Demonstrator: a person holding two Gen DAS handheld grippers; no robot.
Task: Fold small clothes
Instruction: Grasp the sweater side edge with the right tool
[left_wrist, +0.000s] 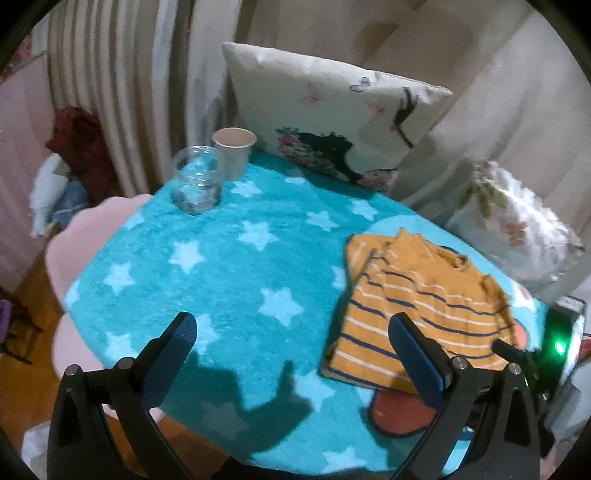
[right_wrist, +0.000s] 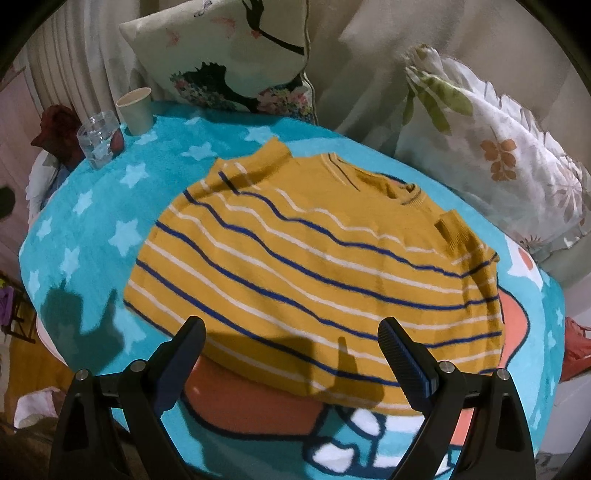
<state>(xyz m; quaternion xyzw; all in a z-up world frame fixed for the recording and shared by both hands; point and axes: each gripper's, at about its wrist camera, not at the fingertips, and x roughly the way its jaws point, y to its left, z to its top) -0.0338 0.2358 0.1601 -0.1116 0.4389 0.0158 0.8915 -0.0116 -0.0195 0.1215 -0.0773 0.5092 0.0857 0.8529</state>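
A small mustard-yellow sweater (right_wrist: 314, 266) with blue and white stripes lies on the turquoise star blanket (left_wrist: 221, 266), its sleeves folded in over the body. In the left wrist view the sweater (left_wrist: 424, 302) lies to the right. My left gripper (left_wrist: 291, 332) is open and empty above the blanket, left of the sweater, with its right finger over the sweater's lower edge. My right gripper (right_wrist: 291, 336) is open and empty, just above the sweater's near hem. The right gripper's body with a green light (left_wrist: 561, 339) shows at the right edge of the left wrist view.
A clear glass jar (left_wrist: 197, 181) and a paper cup (left_wrist: 234, 151) stand at the blanket's far left corner. A printed cushion (left_wrist: 332, 110) leans at the back, a floral pillow (right_wrist: 491, 147) at the right. A pink table edge (left_wrist: 74, 236) shows left.
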